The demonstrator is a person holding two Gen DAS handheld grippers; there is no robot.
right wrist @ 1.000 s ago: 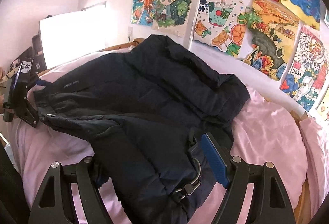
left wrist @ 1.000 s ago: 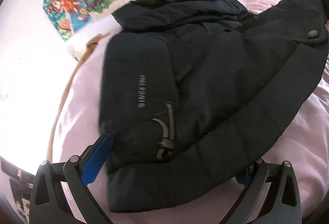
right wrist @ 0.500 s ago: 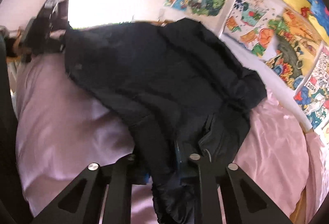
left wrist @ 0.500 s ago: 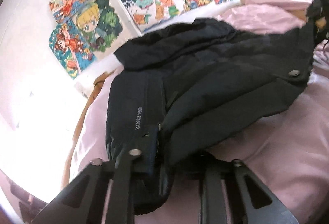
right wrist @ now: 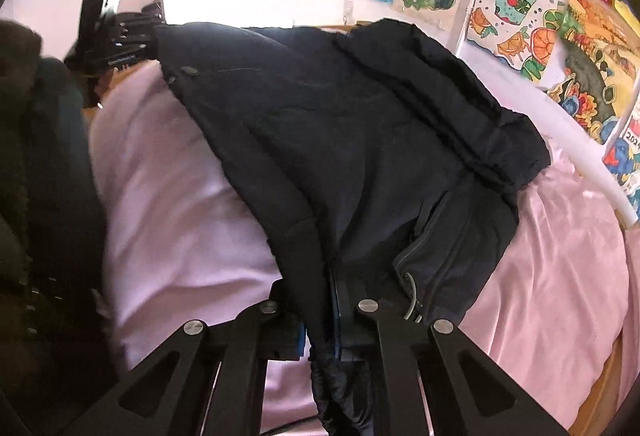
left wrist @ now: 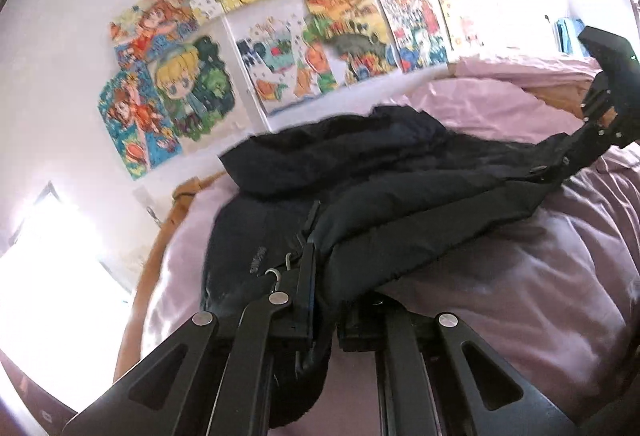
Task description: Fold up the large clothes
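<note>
The left gripper (left wrist: pixel 324 310) is clamped on dark jacket fabric (left wrist: pixel 400 220); the right gripper (right wrist: pixel 320 316) is likewise clamped on it, both jaw pairs drawn together.

Left wrist view: close over the left gripper (left wrist: pixel 320 300), facing along the dark jacket (left wrist: pixel 400 204) toward the wall drawings (left wrist: pixel 320 28); right wrist view: close over the right gripper (right wrist: pixel 332 300), angled downward; shared: jacket, pink bed (right wrist: pixel 168 204), drawings.

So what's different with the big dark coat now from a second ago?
Both grippers have just been closing and now pinch the dark navy puffy jacket. The left gripper grips its hem by the toggle cord; the right gripper grips the other edge. The held edges are lifted off the pink bedsheet, bunching the jacket. The colourful drawings on the wall stayed put.
</note>
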